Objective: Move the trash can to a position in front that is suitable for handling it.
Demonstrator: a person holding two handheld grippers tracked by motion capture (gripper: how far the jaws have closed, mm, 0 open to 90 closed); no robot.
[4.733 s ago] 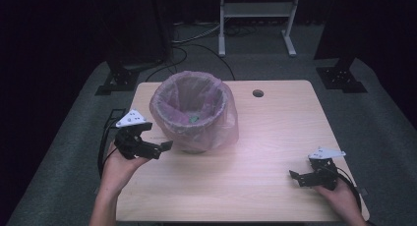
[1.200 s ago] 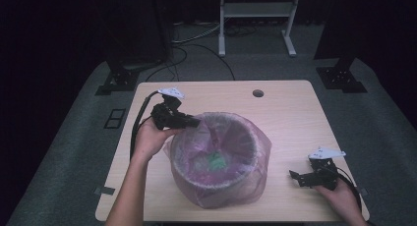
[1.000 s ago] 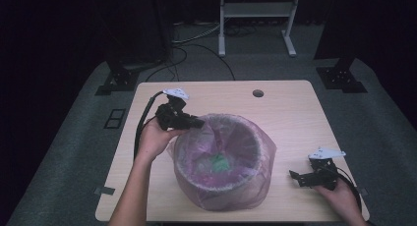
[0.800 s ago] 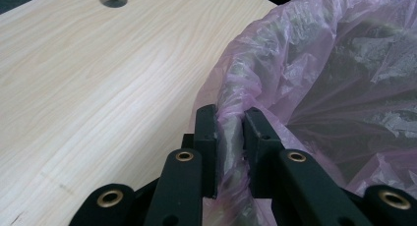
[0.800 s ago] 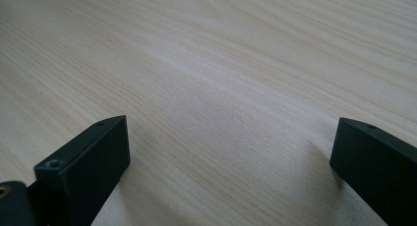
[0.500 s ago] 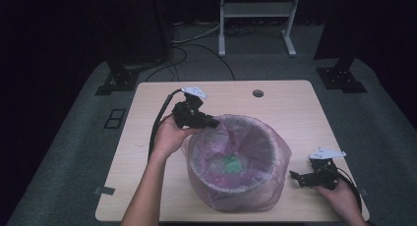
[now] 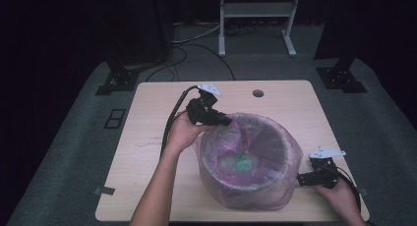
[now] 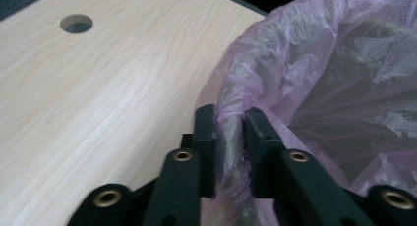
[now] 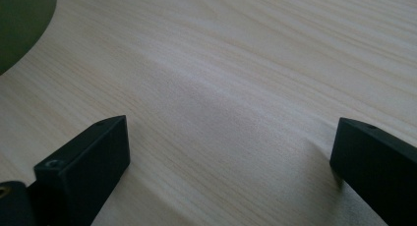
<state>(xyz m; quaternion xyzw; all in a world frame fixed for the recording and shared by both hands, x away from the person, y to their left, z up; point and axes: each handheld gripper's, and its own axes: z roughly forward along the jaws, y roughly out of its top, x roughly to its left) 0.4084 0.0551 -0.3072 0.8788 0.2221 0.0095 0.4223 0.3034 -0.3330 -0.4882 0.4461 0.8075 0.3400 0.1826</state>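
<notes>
A round bin lined with a pink plastic bag stands on the wooden table, near its front right. Something green lies at the bin's bottom. My left gripper is shut on the bag's rim at the bin's far left side; in the left gripper view the pink film is pinched between the two black jaws. My right gripper rests low on the table at the bin's right, jaws wide apart over bare wood, and a dark curved edge shows at that view's upper left.
A round cable hole sits near the table's far edge. Cables trail from both grippers. A white metal stand and black stand feet are on the grey floor behind the table.
The bin with its bag has moved from the far middle of the table toward the front right, held by my left gripper at the rim. The right gripper has stayed put.
</notes>
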